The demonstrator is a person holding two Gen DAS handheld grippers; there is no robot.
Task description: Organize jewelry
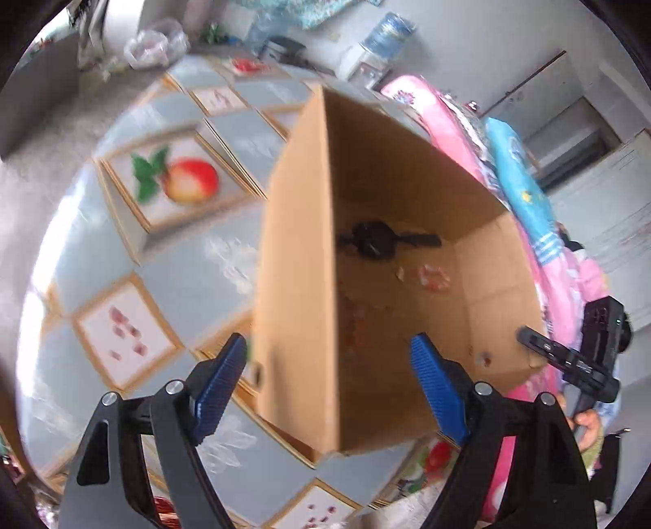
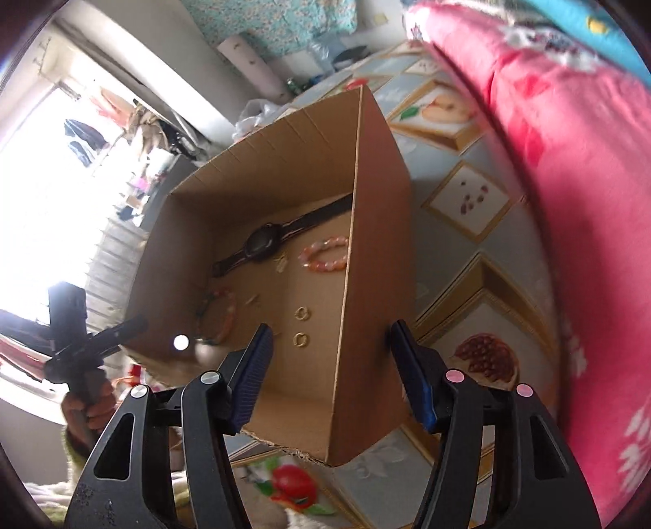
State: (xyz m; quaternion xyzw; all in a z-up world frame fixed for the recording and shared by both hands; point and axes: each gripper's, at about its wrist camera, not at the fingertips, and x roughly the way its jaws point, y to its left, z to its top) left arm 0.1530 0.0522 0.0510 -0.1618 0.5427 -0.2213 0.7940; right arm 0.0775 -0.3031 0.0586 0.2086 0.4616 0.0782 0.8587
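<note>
An open cardboard box [image 1: 297,285] stands on the table. On its floor lie a black watch [image 2: 262,244], a pink bead bracelet [image 2: 325,254], a second bracelet [image 2: 219,313] and two gold earrings [image 2: 301,313]. The watch [image 1: 378,240] and a pinkish bracelet [image 1: 435,276] also show blurred in the left wrist view. My left gripper [image 1: 329,366] hovers open above the box's near corner, pads clear of the cardboard. My right gripper [image 2: 330,342] is open too, straddling the top edge of the box's wall [image 2: 378,244] without pressing on it. Neither holds anything.
The table wears a grey-blue cloth [image 1: 191,260] printed with fruit pictures. Pink and blue bedding [image 2: 569,203] is piled along one side of the box. A plastic bag [image 1: 154,44] and a water bottle [image 1: 386,36] sit at the far end. A hand [image 2: 89,407] grips the other tool.
</note>
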